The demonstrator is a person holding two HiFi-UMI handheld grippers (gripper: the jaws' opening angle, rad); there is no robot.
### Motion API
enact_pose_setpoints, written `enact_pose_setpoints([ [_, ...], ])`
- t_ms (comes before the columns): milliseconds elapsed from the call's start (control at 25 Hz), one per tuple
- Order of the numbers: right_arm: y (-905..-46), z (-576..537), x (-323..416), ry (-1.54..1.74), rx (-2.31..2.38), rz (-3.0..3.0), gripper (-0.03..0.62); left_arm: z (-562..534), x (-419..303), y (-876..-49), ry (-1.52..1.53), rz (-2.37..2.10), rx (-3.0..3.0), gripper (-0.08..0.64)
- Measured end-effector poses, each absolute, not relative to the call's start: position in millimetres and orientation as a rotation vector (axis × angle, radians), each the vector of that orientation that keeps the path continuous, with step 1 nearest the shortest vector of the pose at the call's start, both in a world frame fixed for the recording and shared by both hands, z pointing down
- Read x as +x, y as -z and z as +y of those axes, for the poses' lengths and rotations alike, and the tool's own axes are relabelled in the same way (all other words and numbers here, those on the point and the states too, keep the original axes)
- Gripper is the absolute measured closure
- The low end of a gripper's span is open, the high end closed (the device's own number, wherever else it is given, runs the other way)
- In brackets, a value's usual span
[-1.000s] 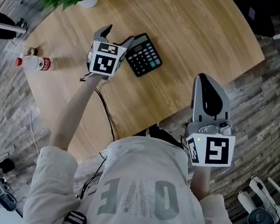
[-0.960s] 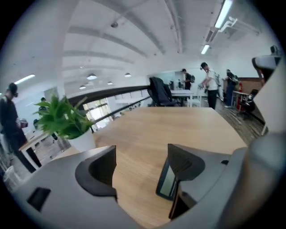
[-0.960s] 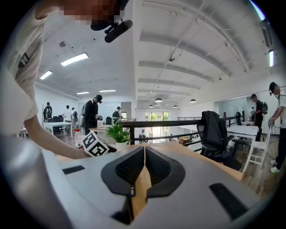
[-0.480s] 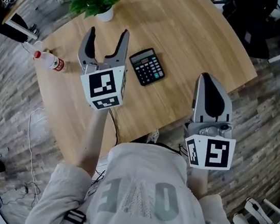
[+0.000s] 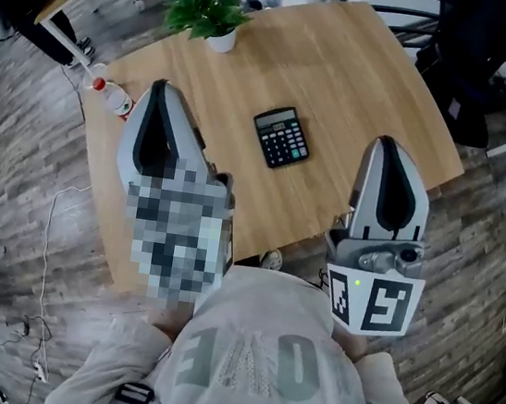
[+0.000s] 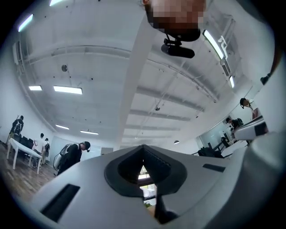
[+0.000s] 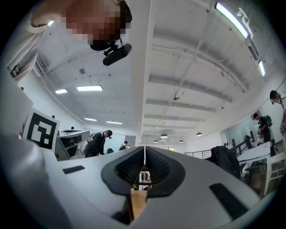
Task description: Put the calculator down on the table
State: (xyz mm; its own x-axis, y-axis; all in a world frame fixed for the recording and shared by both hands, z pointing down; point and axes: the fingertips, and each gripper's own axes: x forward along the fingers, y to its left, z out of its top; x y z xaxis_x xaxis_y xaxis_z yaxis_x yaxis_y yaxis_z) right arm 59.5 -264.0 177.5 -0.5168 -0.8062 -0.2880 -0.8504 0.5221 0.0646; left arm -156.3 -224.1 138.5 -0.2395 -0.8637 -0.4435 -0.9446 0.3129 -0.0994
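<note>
Wooden table [image 5: 363, 81] on plank floor [image 5: 23, 174]; calculator [image 5: 282, 138] flat mid-table, bare wood around. Plant [image 5: 208, 13] at 11 o'clock edge, bottle [image 5: 109, 98] at 9. Left tongs [image 5: 160, 87], right tongs [image 5: 385, 143] pressed together, empty, at 9 and 3.

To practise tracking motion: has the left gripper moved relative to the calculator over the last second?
Yes, the left gripper has pulled away from the calculator, back toward the person.

Head view steeply down on table [image 5: 345, 79]; both gripper views upward, probably same ceiling [image 6: 89, 58].
</note>
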Motion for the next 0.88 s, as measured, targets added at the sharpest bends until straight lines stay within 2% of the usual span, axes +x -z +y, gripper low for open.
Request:
enact_pose_setpoints([
  [360, -181, -244, 27, -0.242, -1.272, 2.592, 0.571, -205, -121, -142, -0.227, 2.113, -1.684, 0.552],
  [880, -181, -244, 27, -0.294, -1.306, 2.618, 0.572, -212, -121, -143, -0.196, 2.108, -1.706, 0.551],
])
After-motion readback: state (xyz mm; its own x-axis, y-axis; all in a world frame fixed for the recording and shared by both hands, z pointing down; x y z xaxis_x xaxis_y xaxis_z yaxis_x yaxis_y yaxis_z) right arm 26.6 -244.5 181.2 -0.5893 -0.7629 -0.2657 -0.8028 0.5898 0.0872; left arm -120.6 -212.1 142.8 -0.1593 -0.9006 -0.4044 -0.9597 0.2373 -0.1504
